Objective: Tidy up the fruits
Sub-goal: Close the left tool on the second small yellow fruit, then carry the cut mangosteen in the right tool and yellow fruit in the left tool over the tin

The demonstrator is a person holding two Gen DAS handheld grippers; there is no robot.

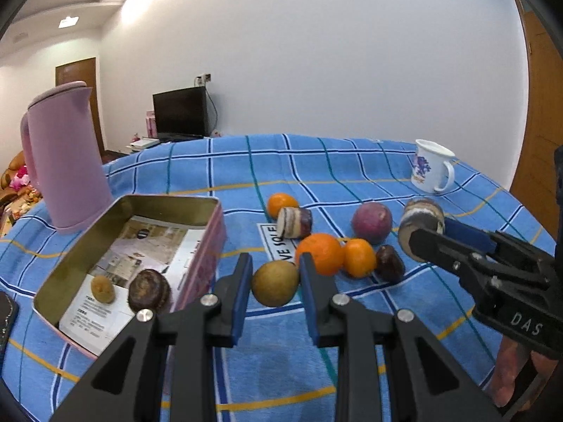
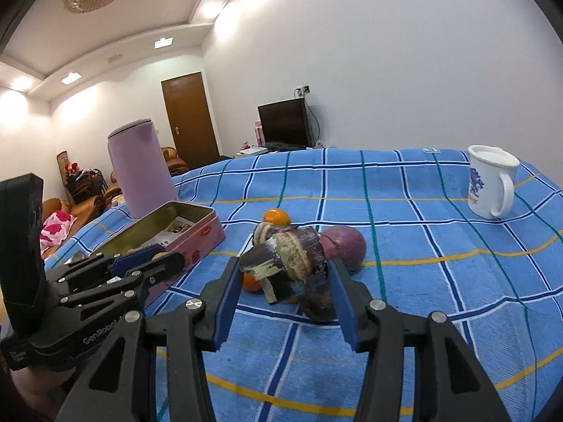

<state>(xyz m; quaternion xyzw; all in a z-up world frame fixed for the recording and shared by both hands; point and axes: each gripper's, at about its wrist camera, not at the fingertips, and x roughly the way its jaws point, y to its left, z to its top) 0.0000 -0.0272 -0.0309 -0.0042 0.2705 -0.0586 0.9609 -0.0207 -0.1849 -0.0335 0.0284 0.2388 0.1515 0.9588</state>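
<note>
My left gripper [image 1: 275, 272] is shut on a round yellow-brown fruit [image 1: 275, 285], held just right of the pink tin [image 1: 214, 246]. The tin has a gold inside and holds paper, a small tan fruit [image 1: 102, 289] and a dark brown fruit [image 1: 149, 290]. My right gripper [image 2: 285, 269] is shut on a dark purple fruit piece [image 2: 288, 258] with pale flesh, raised above the pile. On the cloth lie three oranges [image 1: 322, 253], a round purple fruit [image 1: 372, 222], a striped chunk [image 1: 295, 222] and a dark fruit [image 1: 388, 263]. The left gripper [image 2: 165, 258] also shows beside the tin [image 2: 197, 242] in the right wrist view.
A tall pink kettle [image 1: 67, 158] stands behind the tin at the left. A white mug [image 1: 431, 170] sits at the far right of the blue checked cloth [image 1: 352, 161]. A dark phone [image 1: 5, 316] lies at the left edge. A hand [image 1: 510, 372] grips the right tool.
</note>
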